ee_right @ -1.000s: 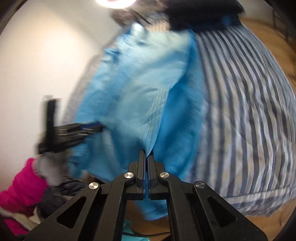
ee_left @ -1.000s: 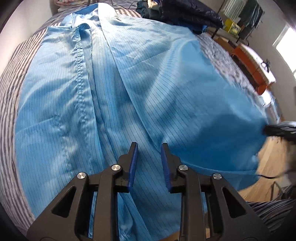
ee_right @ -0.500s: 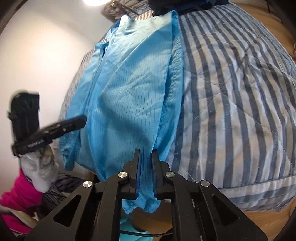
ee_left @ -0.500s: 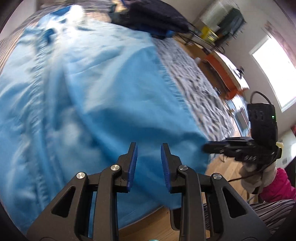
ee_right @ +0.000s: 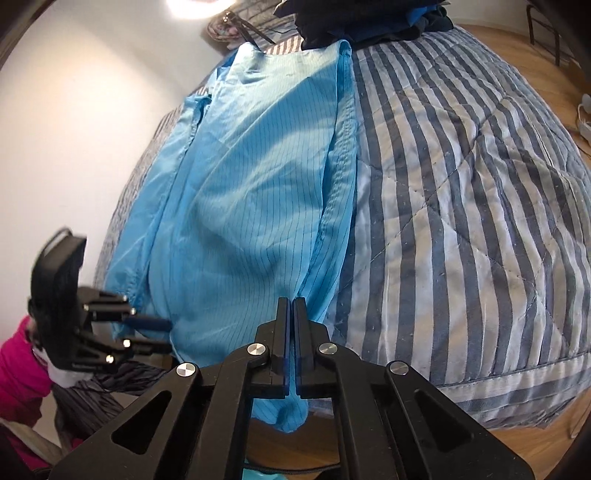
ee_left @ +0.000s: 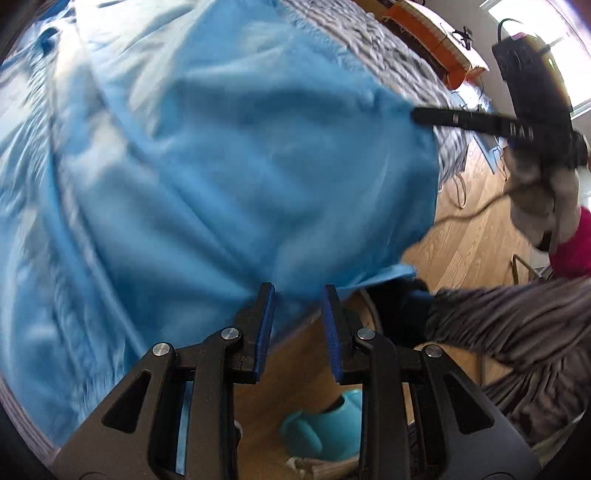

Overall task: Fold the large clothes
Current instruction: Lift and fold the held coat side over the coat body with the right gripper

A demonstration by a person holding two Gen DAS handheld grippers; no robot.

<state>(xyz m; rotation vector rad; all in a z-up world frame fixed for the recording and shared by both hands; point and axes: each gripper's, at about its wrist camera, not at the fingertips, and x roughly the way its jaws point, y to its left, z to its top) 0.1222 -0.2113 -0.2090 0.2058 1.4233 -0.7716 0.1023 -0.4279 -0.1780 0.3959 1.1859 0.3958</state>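
Note:
A large light-blue pinstriped garment [ee_right: 251, 192] lies along the left side of a striped bed and hangs over its near edge. It also shows blurred in the left wrist view [ee_left: 229, 155]. My right gripper [ee_right: 294, 301] is shut on the garment's lower hem near its right seam; it also shows in the left wrist view [ee_left: 417, 112] at the cloth's right corner. My left gripper [ee_left: 297, 290] is open, its tips at the hanging hem with cloth just ahead of them. It also shows in the right wrist view [ee_right: 162, 334] at the hem's left part.
The blue-and-white striped quilt [ee_right: 461, 206] covers the bed to the right of the garment. Dark clothes [ee_right: 369, 18] are piled at the bed's far end. Wooden floor [ee_left: 472, 236] lies below the bed edge, with a teal object [ee_left: 325, 424] on it. A white wall [ee_right: 74, 110] stands left.
My left gripper has swung down and right, from above the spread garment to its hanging hem, still open. My right gripper opened slightly half a second ago and is shut on the hem again.

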